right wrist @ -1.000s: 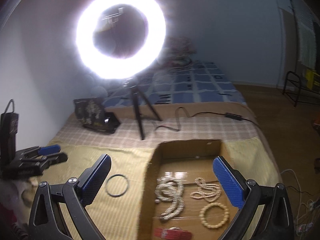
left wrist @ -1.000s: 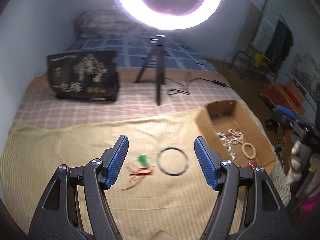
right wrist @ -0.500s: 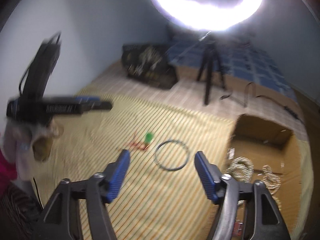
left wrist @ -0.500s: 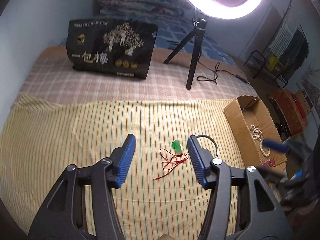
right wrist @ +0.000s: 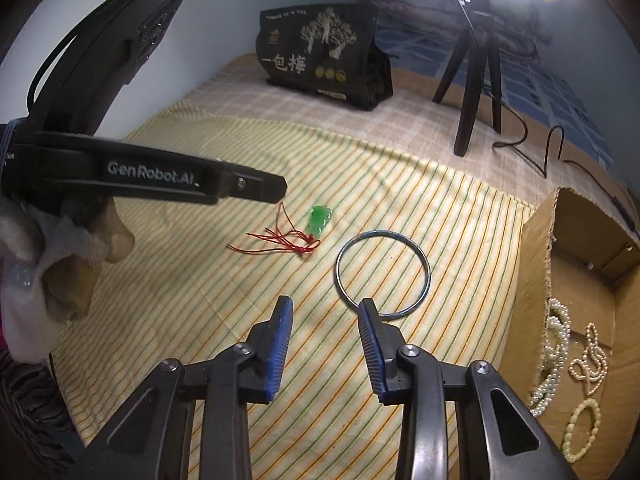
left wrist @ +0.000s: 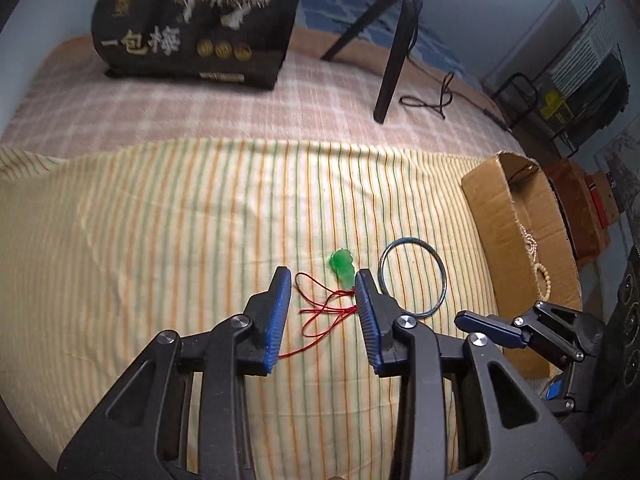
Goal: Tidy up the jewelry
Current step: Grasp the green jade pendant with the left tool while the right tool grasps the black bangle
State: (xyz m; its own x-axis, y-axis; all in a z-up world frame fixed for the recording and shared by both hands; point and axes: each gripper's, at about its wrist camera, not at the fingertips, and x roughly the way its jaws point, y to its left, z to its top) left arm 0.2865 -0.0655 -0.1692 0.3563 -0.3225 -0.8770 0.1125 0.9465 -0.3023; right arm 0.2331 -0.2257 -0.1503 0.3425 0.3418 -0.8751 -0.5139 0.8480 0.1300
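Bed (left wrist: 168, 104) with a striped yellow sheet (left wrist: 160, 220) spread over its near part. At the sheet's right edge sits a cardboard box (left wrist: 486, 200), open on top, with pearl strands (right wrist: 554, 344) and a bead bracelet (right wrist: 580, 428) already in it. At the far edge of the bed – a black printed bag (left wrist: 192, 20) and a tripod (left wrist: 394, 60) under a ring light.

Two loose pieces lie mid-sheet, closer to the box side: a thin dark bangle (right wrist: 382, 274) flat on the cloth, and just beside it, not touching, a green pendant (left wrist: 342, 266) on a tangled red cord (left wrist: 324, 312).

Left gripper (left wrist: 322, 316) is tipped down over the cord; jaws have just been closing, part spread with the cord between them, pads not pressing yet. Right gripper (right wrist: 324, 340) sits at the bangle's near rim, jaws also just been closing, half spread, nothing pinched – the rim runs behind the right pad.

Step looks like pickup of the last two pieces. Next likely needs each gripper lower onto the sheet, then a squeeze on cord and rim, then a carry to the box.
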